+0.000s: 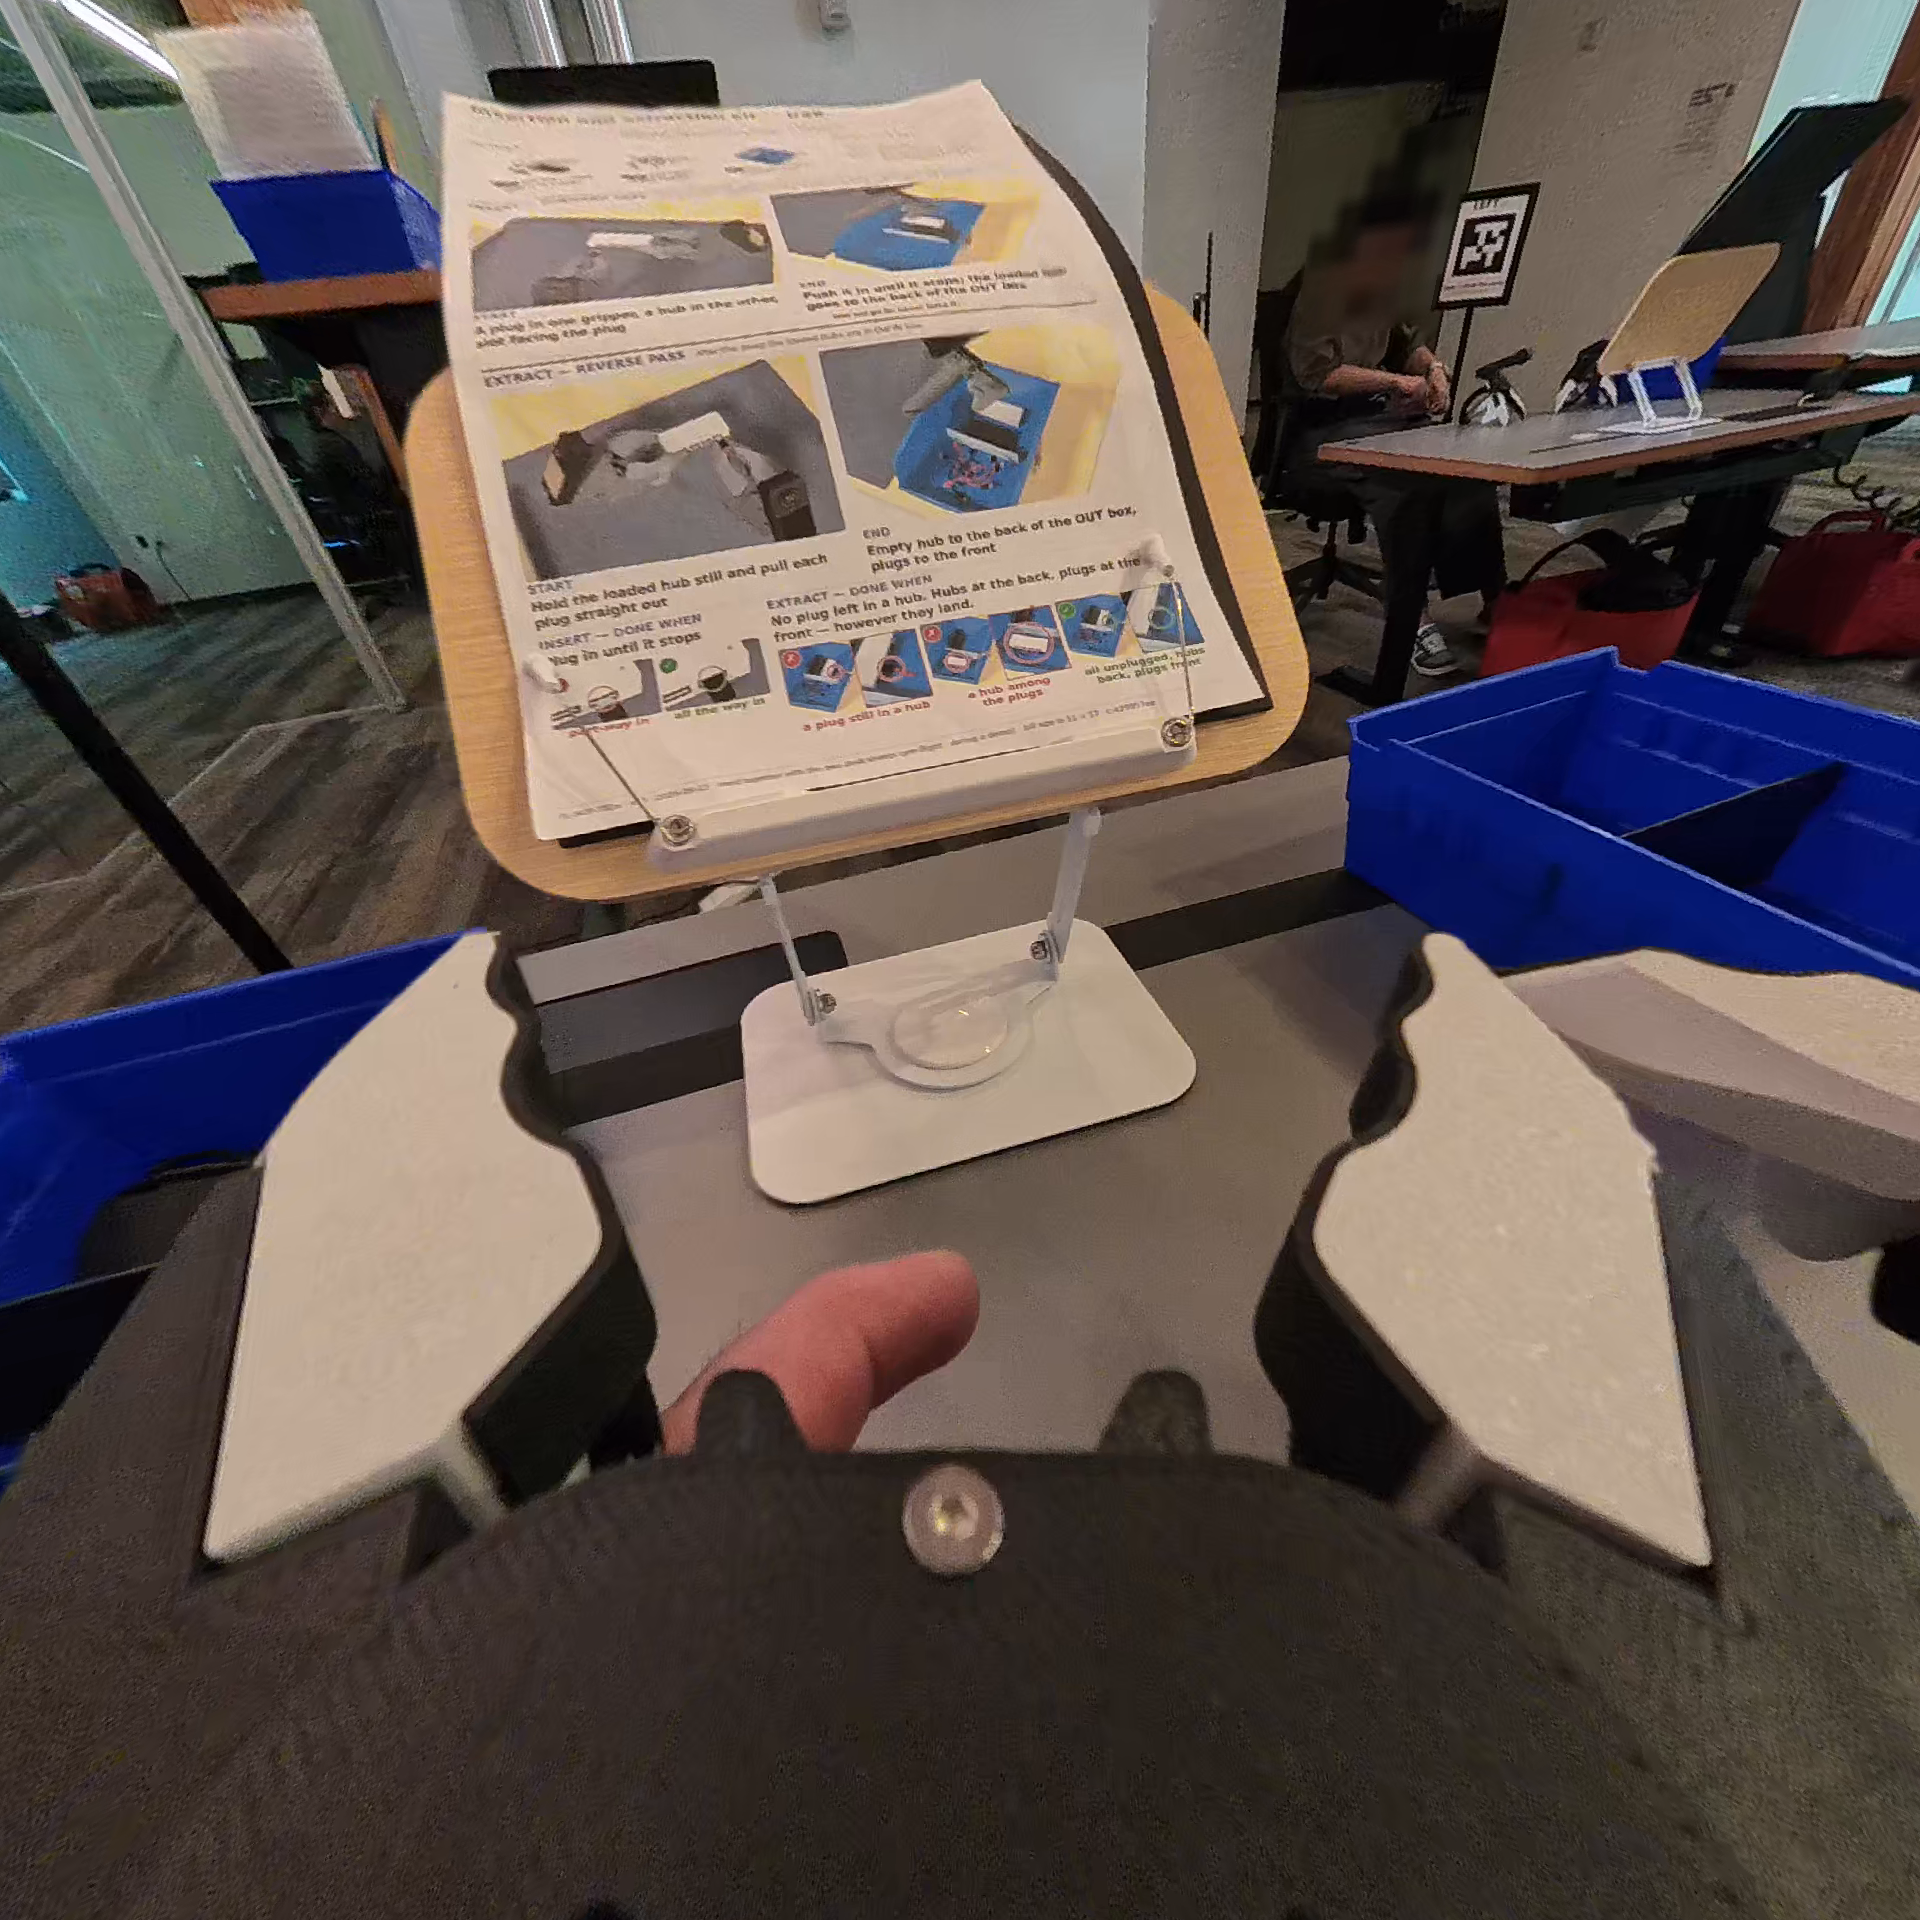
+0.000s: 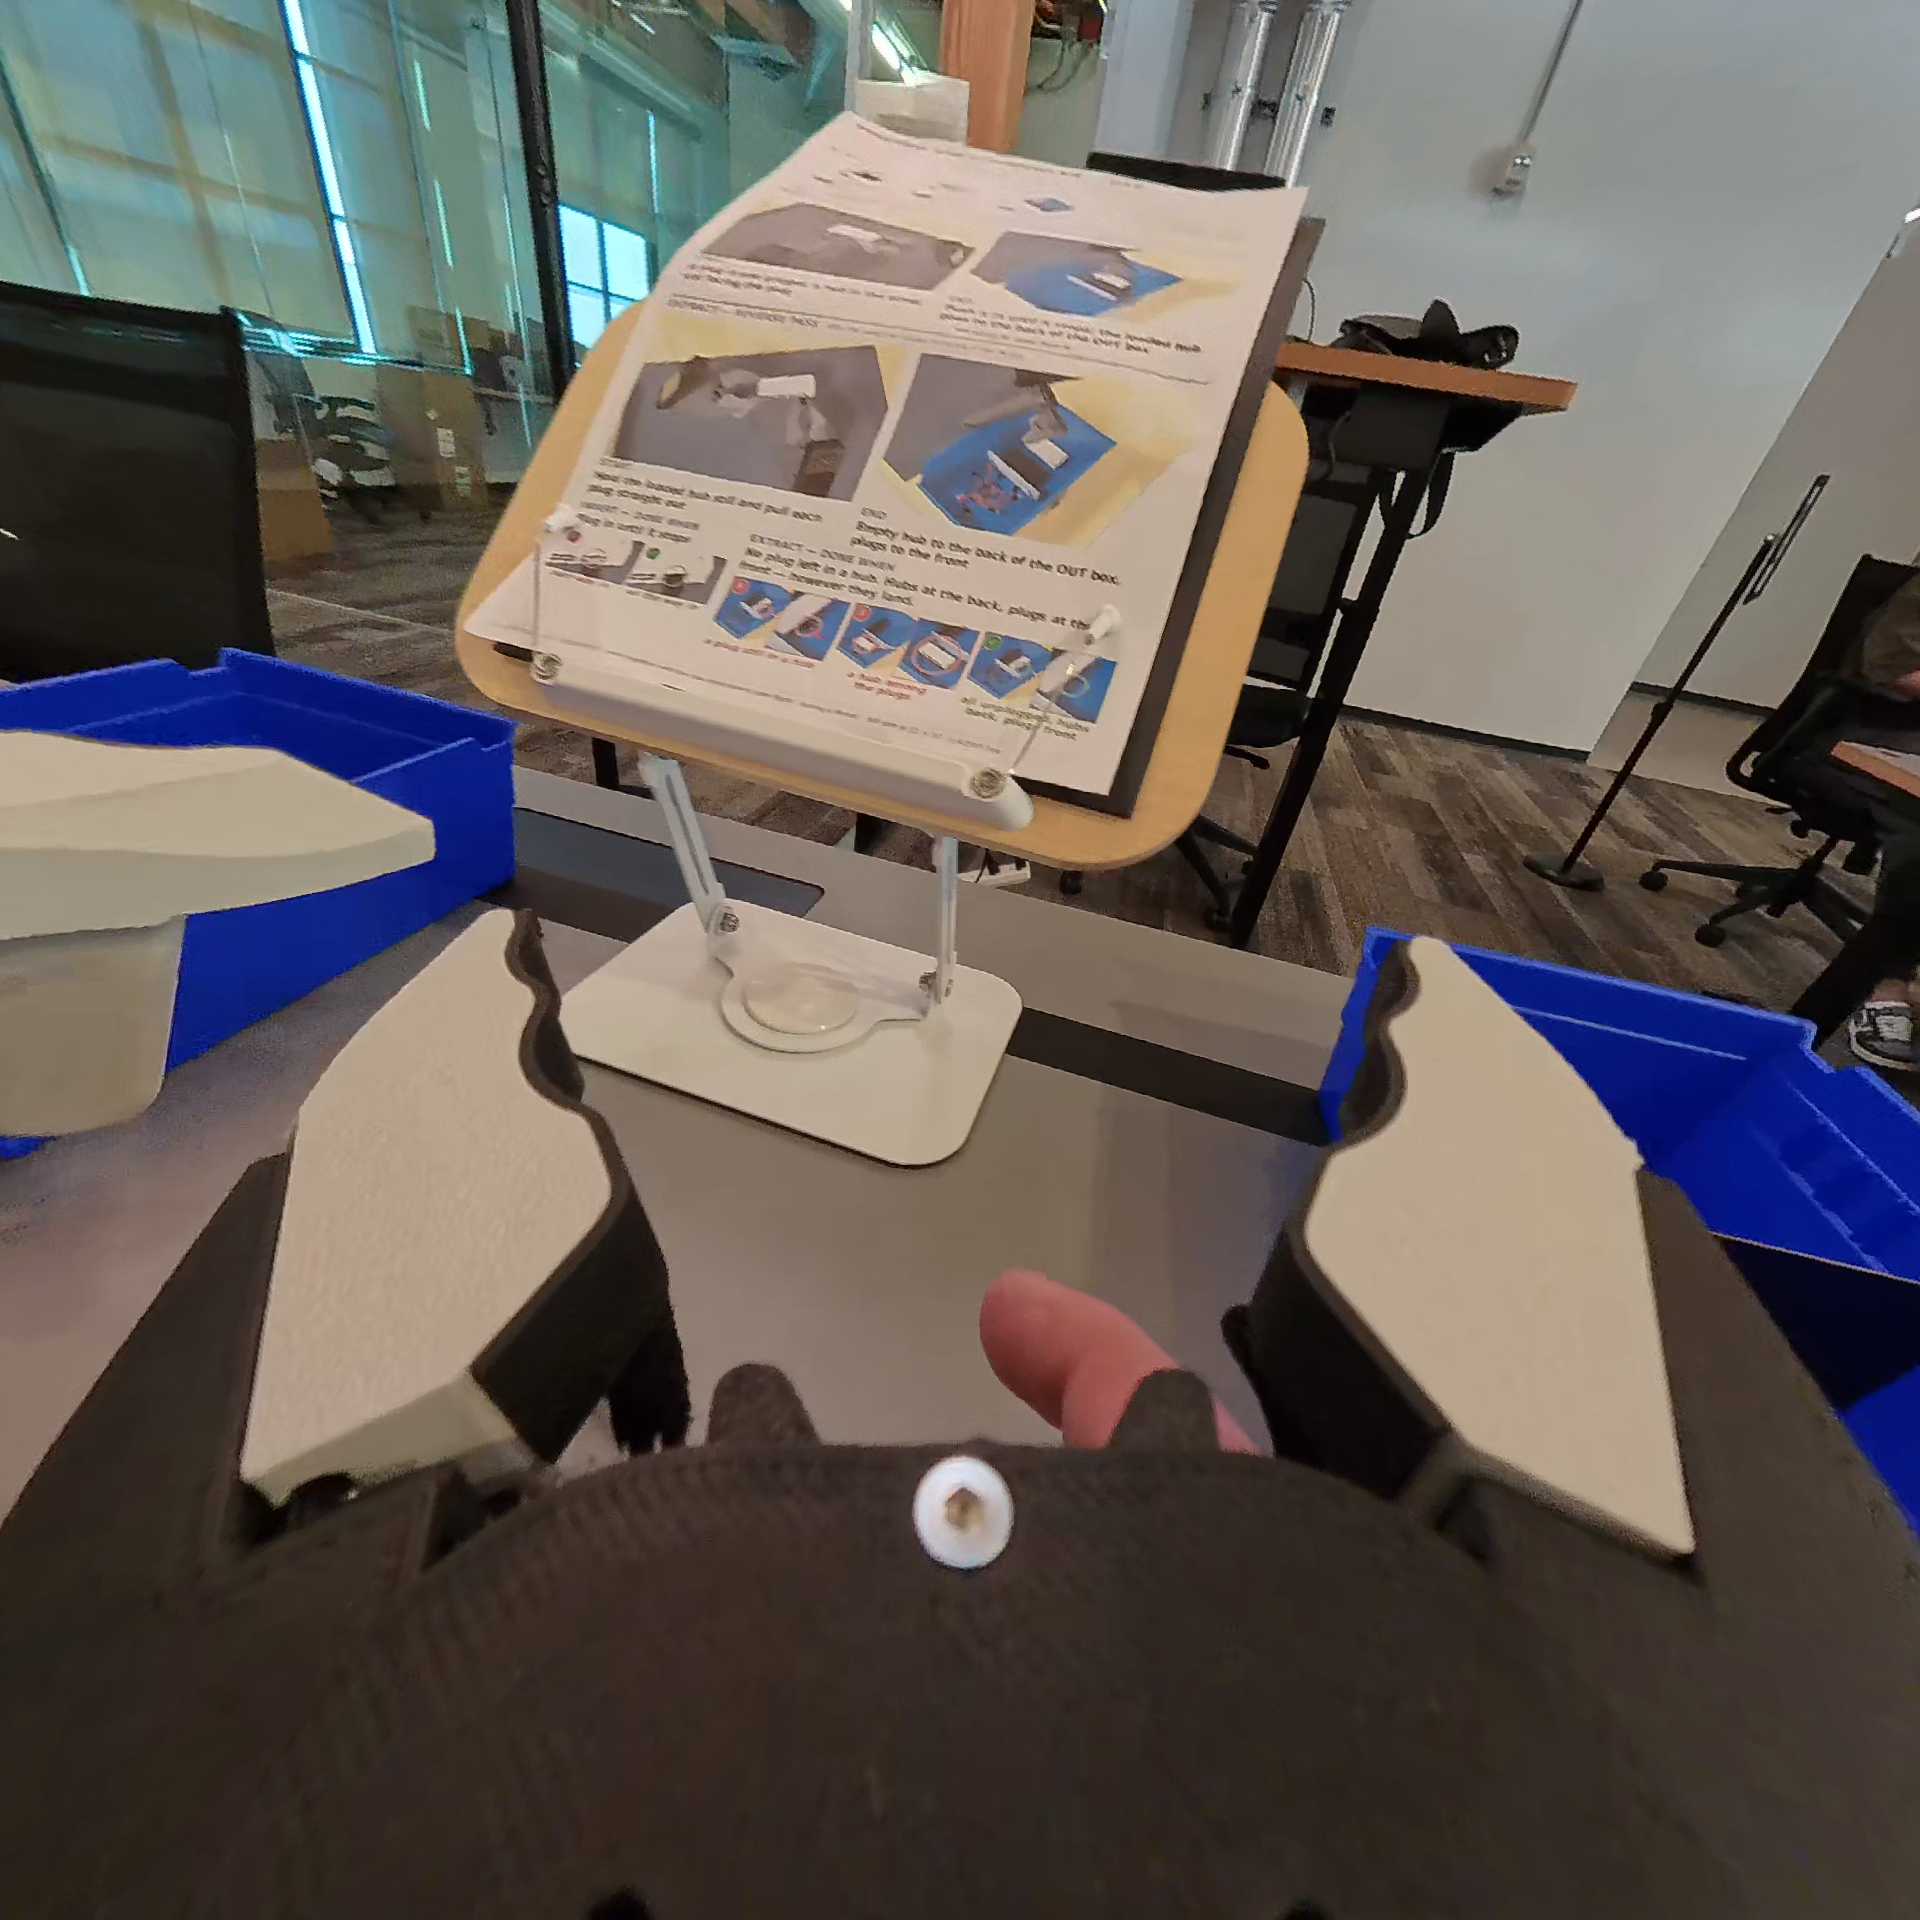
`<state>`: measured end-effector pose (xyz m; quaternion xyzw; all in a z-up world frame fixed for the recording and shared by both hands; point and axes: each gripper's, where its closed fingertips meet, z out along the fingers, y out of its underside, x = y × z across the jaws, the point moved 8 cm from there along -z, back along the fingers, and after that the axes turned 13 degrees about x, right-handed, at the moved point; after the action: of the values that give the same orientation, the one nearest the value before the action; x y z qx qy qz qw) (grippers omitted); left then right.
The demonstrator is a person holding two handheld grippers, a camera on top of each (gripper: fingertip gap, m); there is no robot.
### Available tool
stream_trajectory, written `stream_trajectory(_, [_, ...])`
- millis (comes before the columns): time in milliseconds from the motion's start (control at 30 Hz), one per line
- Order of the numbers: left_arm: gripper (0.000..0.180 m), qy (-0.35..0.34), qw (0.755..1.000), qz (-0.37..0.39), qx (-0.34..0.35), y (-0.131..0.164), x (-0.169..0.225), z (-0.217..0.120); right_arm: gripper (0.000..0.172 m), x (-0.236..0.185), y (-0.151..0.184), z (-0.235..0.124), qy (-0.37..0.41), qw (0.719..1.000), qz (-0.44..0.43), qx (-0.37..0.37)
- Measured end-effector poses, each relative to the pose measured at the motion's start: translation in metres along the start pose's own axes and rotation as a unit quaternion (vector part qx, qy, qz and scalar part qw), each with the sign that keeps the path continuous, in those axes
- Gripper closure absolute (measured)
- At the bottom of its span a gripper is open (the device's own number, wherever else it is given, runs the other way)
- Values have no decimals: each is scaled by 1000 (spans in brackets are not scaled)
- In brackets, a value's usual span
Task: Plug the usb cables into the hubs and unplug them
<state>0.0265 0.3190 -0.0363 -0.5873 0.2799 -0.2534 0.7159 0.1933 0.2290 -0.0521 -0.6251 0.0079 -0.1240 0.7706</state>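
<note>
Both grippers are hovering level above the grey table (image 1: 935, 1236), side by side and pointing at the white document stand (image 1: 966, 1060) (a printed sheet is clipped to its tilted board). The left gripper (image 1: 961, 1039) is holding its fingers (image 1: 416, 1195) spread wide around nothing. The right gripper (image 2: 961, 1039) is likewise gaping and bare. Blue bins (image 1: 1621, 821) are flanking them; no cable or hub is showing in either view.
</note>
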Motion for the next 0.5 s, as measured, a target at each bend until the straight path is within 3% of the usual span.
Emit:
stream_trajectory(267, [34, 10, 999, 34, 2, -17, -13, -37, 31, -34, -27, -10, -28, 1000, -4, 15])
stream_trajectory(400, [35, 1, 1000, 2, 3, -15, -28, -49, 31, -53, -30, -14, -54, 998, 25, 13])
stream_trajectory(500, [34, -13, 1000, 21, 2, -18, -37, -50, 30, -61, -29, -17, -64, 998, 18, 10])
